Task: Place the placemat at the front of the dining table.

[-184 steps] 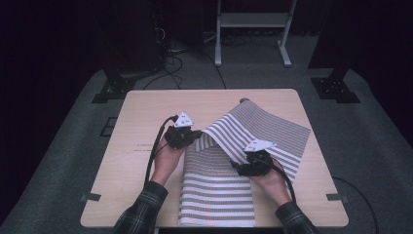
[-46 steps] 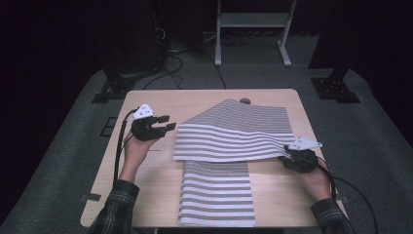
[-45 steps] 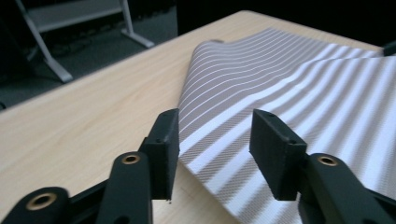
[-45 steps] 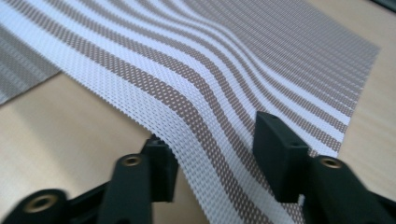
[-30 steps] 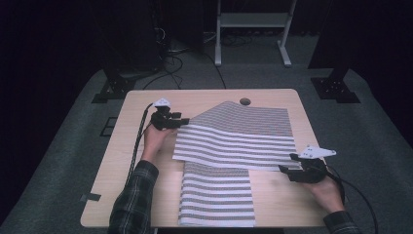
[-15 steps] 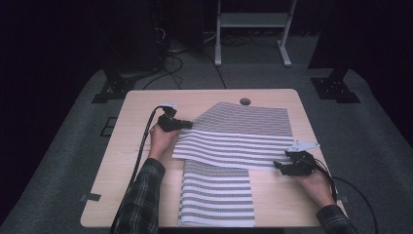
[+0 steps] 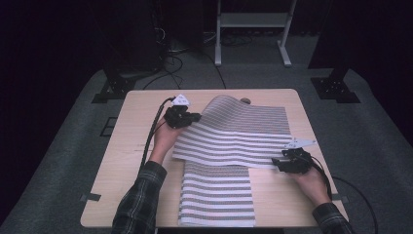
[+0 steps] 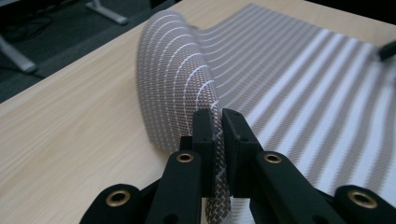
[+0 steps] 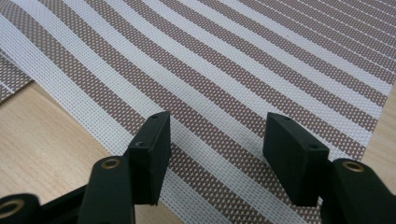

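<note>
Brown-and-white striped woven mat [image 7: 234, 131]: left gripper [image 8: 217, 126] pinches its lifted corner; right gripper [image 9: 215, 144], jaws apart and closing above the mat's near edge, may miss it.

1. Striped woven placemats in brown and white mesh: two. The upper placemat [image 7: 234, 134] lies crosswise over the lower placemat [image 7: 217, 195].
2. Black two-jaw grippers: two. The left gripper [image 7: 194, 117] and the right gripper [image 7: 278, 164], one in each hand.
3. Hands with plaid sleeves: two. The left hand [image 7: 165, 137] and the right hand [image 7: 307, 179].
4. Light wooden table [image 7: 131, 165]: one.
5. Small dark round object [image 7: 246, 101] at the table's far edge: one.
</note>
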`<state>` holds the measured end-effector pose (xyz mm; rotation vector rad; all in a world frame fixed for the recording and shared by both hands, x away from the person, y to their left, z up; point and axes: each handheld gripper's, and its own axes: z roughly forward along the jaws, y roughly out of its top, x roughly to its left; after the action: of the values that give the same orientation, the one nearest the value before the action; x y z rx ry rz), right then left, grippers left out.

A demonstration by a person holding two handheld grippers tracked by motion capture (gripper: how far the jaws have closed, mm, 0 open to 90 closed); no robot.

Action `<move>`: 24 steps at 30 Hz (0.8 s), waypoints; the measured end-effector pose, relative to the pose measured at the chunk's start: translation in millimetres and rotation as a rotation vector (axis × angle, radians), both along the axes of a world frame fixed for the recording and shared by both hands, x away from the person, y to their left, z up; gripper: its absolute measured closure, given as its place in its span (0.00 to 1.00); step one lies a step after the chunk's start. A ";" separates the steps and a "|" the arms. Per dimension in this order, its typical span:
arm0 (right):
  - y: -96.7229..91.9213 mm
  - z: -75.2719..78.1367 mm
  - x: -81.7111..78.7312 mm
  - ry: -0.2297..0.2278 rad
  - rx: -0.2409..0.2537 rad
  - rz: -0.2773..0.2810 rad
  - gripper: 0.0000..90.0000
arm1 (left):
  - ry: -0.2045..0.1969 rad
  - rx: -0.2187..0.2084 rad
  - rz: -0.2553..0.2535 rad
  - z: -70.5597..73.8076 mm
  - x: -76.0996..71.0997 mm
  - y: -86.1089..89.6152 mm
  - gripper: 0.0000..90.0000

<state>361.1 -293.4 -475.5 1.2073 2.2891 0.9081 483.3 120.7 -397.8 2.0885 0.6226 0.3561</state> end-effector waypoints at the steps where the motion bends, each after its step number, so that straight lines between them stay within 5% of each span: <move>1: 0.0 0.0 0.0 0.000 0.000 0.000 0.46 | -0.007 0.000 -0.014 0.1 -3.3 -4.2 0.93; 6: 3.8 2.0 2.7 0.012 -0.018 -0.002 0.46 | 0.001 0.018 -0.120 -12.8 -19.3 -35.0 0.82; 8: 4.0 2.1 2.8 0.013 -0.018 -0.003 0.46 | -0.005 0.039 -0.121 -15.2 -20.9 -38.8 0.80; 10: 3.7 2.0 2.8 0.013 -0.017 -0.002 0.46 | -0.033 0.069 -0.111 -17.8 -22.7 -43.1 0.61; 12: 3.8 2.0 2.8 0.011 -0.020 0.000 0.46 | -0.087 0.089 -0.041 -15.7 -22.5 -39.9 0.42; 15: 4.3 2.3 2.7 0.007 -0.026 0.001 0.45 | -0.115 0.083 0.026 -9.7 -16.3 -24.4 0.35; 24: 5.5 2.9 2.9 0.006 -0.037 -0.004 0.44 | -0.074 -0.016 0.113 0.2 -9.4 21.8 0.28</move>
<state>364.0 -287.9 -472.6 1.1995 2.2973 0.8583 473.9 142.5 -397.6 2.0202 0.6983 0.4892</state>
